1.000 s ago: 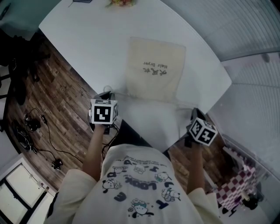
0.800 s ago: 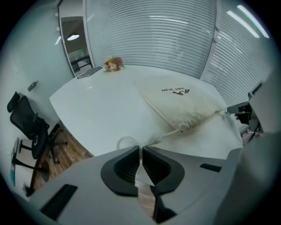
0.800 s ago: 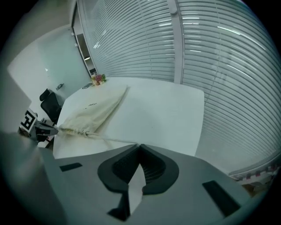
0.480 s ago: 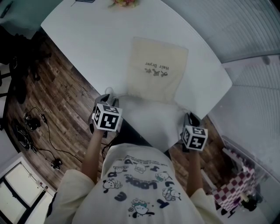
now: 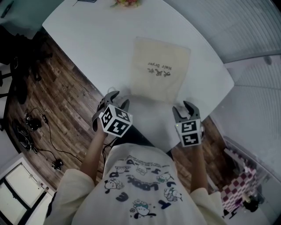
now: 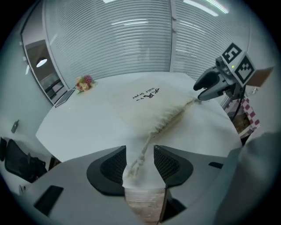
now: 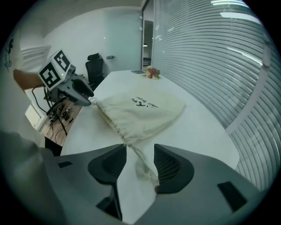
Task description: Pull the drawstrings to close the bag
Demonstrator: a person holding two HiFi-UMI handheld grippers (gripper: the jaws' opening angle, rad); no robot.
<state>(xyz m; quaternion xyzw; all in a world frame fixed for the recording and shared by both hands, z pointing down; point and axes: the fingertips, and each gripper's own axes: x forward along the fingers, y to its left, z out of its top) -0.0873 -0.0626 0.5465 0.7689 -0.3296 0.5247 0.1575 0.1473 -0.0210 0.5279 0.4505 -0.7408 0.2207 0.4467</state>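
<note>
Head view: cream bag (image 5: 160,70) flat on the white table (image 5: 88,39), printed side up, gathered mouth toward the near edge. Left gripper (image 5: 117,99) by the mouth's left corner, right gripper (image 5: 182,107) by its right corner, both tilted downward, jaws apart. Small bunch of flowers (image 5: 127,2) at the far rim.

Left gripper view: jaws just opened wide, pads clear of the left drawstring (image 6: 138,160), lying loose on the table between them and running up to the puckered mouth. Right gripper (image 6: 206,85) across the bag, claw spread as well.

Right gripper view: jaws likewise just opened, right drawstring (image 7: 142,163) slack between them, possibly brushing one pad, hard to tell. Mouth drawn into tight pleats, bag body beyond, left gripper (image 7: 85,94) at the far corner.
</note>
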